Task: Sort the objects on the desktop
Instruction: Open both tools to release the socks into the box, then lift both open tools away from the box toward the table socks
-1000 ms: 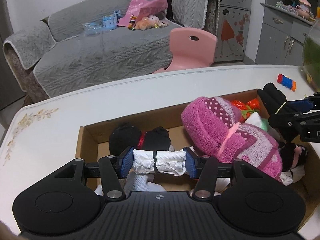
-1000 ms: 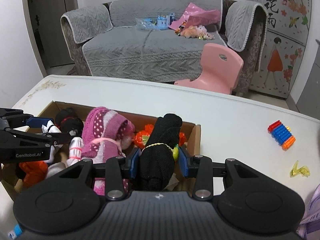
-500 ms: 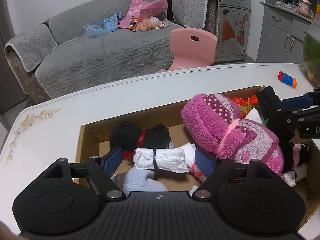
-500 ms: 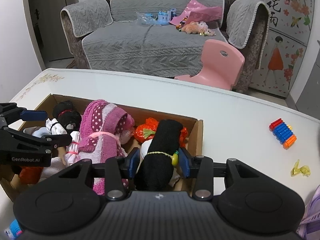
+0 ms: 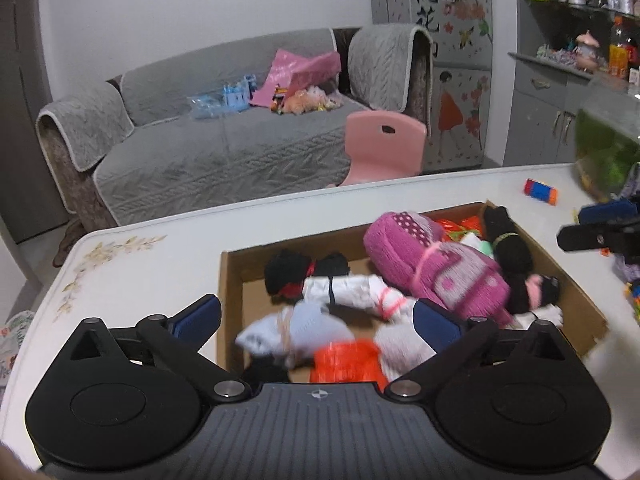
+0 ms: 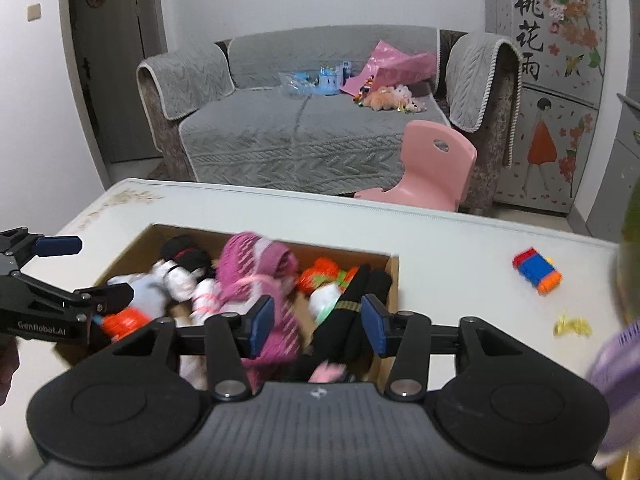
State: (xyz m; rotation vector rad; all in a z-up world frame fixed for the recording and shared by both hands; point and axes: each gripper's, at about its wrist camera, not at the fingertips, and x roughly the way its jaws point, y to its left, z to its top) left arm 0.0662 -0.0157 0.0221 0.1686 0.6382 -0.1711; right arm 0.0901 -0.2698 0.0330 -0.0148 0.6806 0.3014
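left gripper (image 5: 316, 320) jaws spread wide, having just been opening, nothing clamped; white sock roll (image 5: 340, 290) lying loose below, mid-box. right gripper (image 6: 318, 324) jaws apart too, just opening off the black sock roll (image 6: 352, 312) by the right wall of the cardboard box (image 6: 394, 280). soft, light, squashy bundles, probably best pinched across the middle. toy blocks (image 6: 536, 270) waiting near the table's right edge.

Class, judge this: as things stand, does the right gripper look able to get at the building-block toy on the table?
Probably yes: the right gripper is open, and the block toy lies alone on bare table, outside the cardboard box.
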